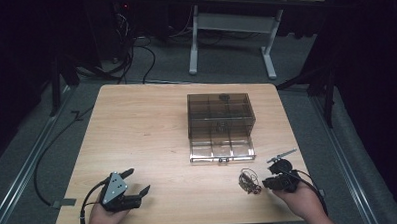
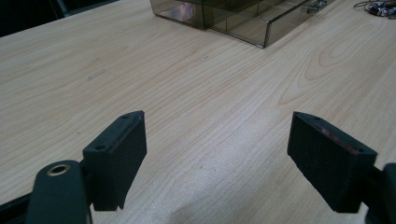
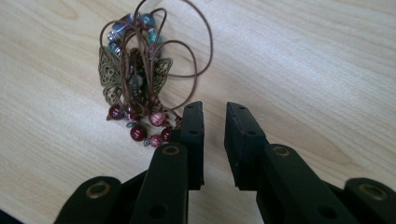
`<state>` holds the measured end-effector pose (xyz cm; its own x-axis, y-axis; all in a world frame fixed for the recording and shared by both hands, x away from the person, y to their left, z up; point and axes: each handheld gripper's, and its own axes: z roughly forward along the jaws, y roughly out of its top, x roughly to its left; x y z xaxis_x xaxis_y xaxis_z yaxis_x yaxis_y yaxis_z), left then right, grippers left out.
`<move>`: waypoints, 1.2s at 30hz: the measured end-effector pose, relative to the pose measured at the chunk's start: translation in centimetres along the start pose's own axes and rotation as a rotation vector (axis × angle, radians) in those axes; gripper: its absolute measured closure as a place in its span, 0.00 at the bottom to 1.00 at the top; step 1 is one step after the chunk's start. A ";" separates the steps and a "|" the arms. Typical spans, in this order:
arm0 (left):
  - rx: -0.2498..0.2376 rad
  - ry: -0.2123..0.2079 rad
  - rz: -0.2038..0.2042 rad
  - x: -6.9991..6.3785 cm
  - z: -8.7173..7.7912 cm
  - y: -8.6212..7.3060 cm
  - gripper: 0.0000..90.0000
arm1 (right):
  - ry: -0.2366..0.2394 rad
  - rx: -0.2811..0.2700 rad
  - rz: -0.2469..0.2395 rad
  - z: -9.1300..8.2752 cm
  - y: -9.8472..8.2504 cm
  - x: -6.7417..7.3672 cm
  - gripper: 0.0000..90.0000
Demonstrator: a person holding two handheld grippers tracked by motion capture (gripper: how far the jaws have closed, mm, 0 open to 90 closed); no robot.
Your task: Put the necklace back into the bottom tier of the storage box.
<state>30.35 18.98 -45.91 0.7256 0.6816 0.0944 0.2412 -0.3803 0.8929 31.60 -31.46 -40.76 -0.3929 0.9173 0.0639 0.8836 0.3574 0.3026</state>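
On the pale wooden worktop [image 1: 152, 138], near its front right corner, lies a beaded necklace [image 1: 249, 182], a tangle of thin brown cord with dark red and bluish beads and a brass-coloured filigree butterfly pendant. The right tool [image 1: 275, 179], held in the person's right hand [image 1: 300, 201], sits just beside the necklace on its right in the high view. In the right gripper view the necklace [image 3: 137, 81] lies ahead of that tool [image 3: 214, 122] and off to the left; its red beads rest just beside the left jaw, while the narrow gap between the two jaws holds nothing, so the tool is slightly open and grips nothing. Behind the necklace, towards the middle of the worktop, stands a smoky transparent organiser box [image 1: 220, 113] with its lowest drawer [image 1: 221, 150] pulled out towards the person, showing its divided compartments. Near the front left corner the left tool [image 1: 131, 187] rests low over the worktop in the left hand [image 1: 106, 219], well apart from the box and the necklace. In the left gripper view its jaws stand wide apart over bare wood [image 2: 210, 116], with nothing between them.
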 end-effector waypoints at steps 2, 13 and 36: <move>0.000 -0.001 0.000 0.0 0.0 0.0 0.22 | 0.001 0.021 -0.010 0.0 0.2 0.1 0.83; 0.007 -0.008 0.002 0.0 0.0 0.0 0.22 | 0.015 0.132 -0.056 -0.7 1.4 1.3 0.72; 0.009 -0.012 0.002 0.0 0.0 0.0 0.22 | 0.034 0.171 -0.102 1.4 3.8 3.4 0.55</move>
<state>30.40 18.98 -45.89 0.7339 0.6731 0.0907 0.2453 -0.3872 0.8888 33.97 -26.79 -40.70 -0.4881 0.8696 0.0741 0.8681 0.4751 0.1436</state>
